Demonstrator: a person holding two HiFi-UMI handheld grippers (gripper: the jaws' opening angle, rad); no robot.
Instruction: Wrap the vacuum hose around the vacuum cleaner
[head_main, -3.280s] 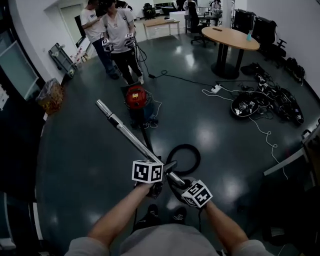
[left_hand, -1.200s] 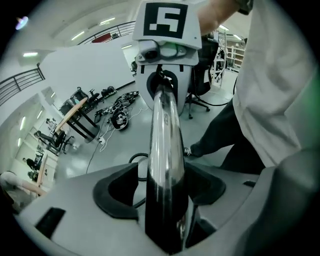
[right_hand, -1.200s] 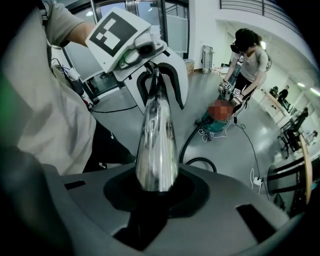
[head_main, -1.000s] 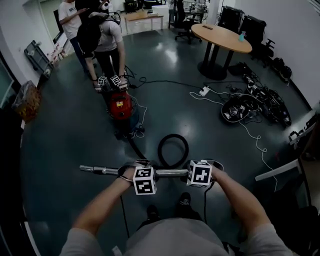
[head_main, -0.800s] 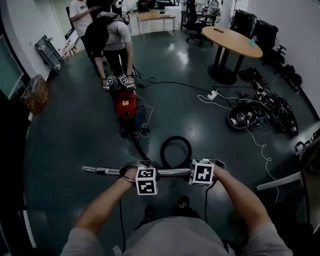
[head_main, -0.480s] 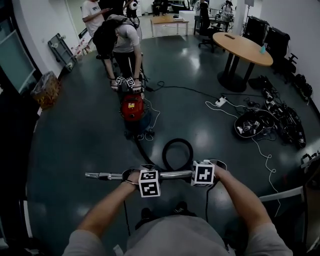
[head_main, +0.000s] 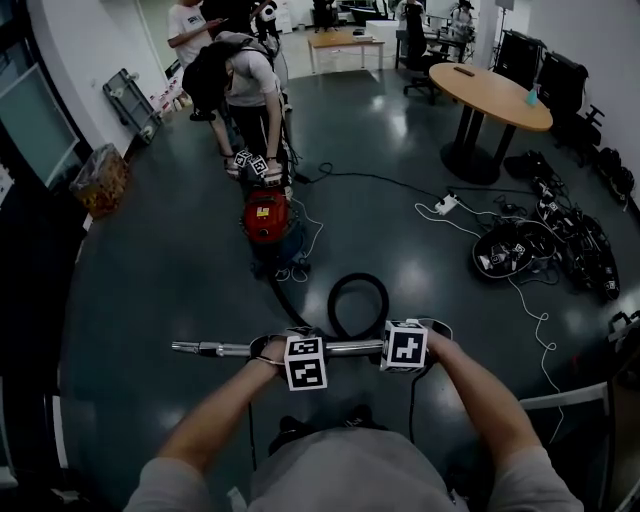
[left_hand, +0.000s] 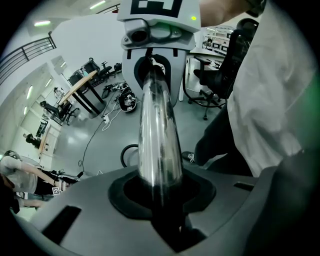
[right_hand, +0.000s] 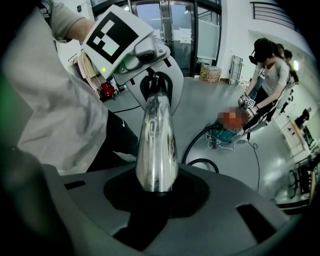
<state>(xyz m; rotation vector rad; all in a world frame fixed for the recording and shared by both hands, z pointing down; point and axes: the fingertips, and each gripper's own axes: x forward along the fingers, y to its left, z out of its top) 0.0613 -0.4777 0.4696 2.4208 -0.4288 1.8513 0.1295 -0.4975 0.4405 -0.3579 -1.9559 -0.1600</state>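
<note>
Across the lower middle, the wand (head_main: 230, 349) is clamped in the right tool (head_main: 400, 347) and the left tool (head_main: 298, 352), whose jaws have just been closing on it; the hose (head_main: 345, 300) looped above should next be carried to the vacuum (head_main: 266, 217) beyond.

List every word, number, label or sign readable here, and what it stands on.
No text is readable.
The marker cube on the left gripper, its jaws just closed on the metal tube, and the one on the right gripper: square patterns, no letters.
Red vacuum cleaner: pale label, too small to read.
Dark trousers: small white logo mark, no letters.
</note>
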